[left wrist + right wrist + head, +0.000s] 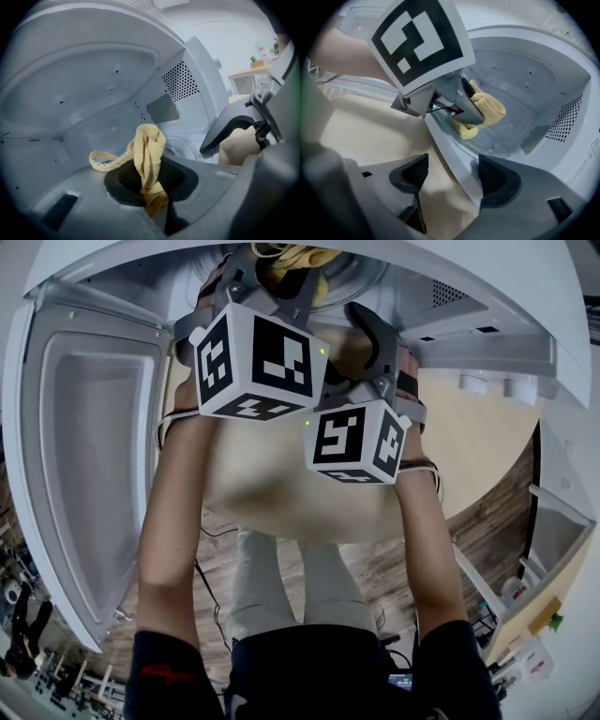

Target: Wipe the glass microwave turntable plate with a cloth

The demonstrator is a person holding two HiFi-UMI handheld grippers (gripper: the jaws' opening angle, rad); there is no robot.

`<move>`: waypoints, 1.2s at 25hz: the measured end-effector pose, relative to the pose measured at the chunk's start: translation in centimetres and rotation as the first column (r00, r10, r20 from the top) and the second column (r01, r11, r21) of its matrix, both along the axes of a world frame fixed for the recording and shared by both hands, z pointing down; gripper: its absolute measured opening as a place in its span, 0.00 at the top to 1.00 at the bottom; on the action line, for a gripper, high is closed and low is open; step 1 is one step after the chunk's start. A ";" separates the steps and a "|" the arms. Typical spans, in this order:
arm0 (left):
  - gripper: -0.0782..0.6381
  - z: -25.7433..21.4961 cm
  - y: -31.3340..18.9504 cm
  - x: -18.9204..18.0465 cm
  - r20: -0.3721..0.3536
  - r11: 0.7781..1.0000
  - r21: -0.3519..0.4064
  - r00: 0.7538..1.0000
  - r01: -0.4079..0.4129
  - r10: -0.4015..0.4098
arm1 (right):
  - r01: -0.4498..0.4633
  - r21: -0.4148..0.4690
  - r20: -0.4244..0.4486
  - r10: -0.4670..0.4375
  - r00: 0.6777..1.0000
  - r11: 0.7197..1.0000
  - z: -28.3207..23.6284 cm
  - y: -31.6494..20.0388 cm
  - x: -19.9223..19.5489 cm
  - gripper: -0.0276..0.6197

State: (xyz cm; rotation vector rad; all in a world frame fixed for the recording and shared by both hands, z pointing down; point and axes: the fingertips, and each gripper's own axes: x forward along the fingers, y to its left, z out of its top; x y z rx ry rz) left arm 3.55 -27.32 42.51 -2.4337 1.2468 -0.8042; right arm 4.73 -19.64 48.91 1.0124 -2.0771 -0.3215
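ok so head view: microwave door (94, 456) hangs open at 9 o'clock; both tongs point up toward 12 o'clock into the cavity

left gripper (152, 180) is clamped tight on the yellow cloth (147, 150); its own view shows the jaws pinched together with the cloth bunched up out of them and a thin hem strip looping off toward 9 o'clock; the right gripper view shows the cloth poking out past the left gripper's tip, lower end down on the near part of the glass turntable plate (506, 136), though I can't swear it's touching

the plate sits on the cavity floor; in the left gripper view it's just behind the cloth, at about 3 o'clock from it; perforated vent (180, 82) on the right wall at 1 o'clock

right gripper (452, 176) is spread wide and holds nothing; only the microwave's front lip and the tan counter (370, 126) show between its jaws
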 end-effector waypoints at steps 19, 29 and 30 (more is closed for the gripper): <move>0.81 0.1 0.6 1.2 0.002 0.998 0.028 0.998 -0.061 0.061 | 0.000 0.000 -0.001 0.000 1.000 1.000 0.0 0.0 0.0 0.50; 0.81 0.1 0.4 0.6 0.009 0.998 0.051 0.999 -0.046 0.046 | -0.002 0.002 -0.002 0.002 1.000 1.000 0.0 0.0 0.1 0.50; 0.81 0.1 0.4 0.5 0.011 0.998 0.053 0.999 -0.046 0.045 | -0.001 0.001 -0.002 0.001 1.000 1.000 0.0 0.0 0.0 0.50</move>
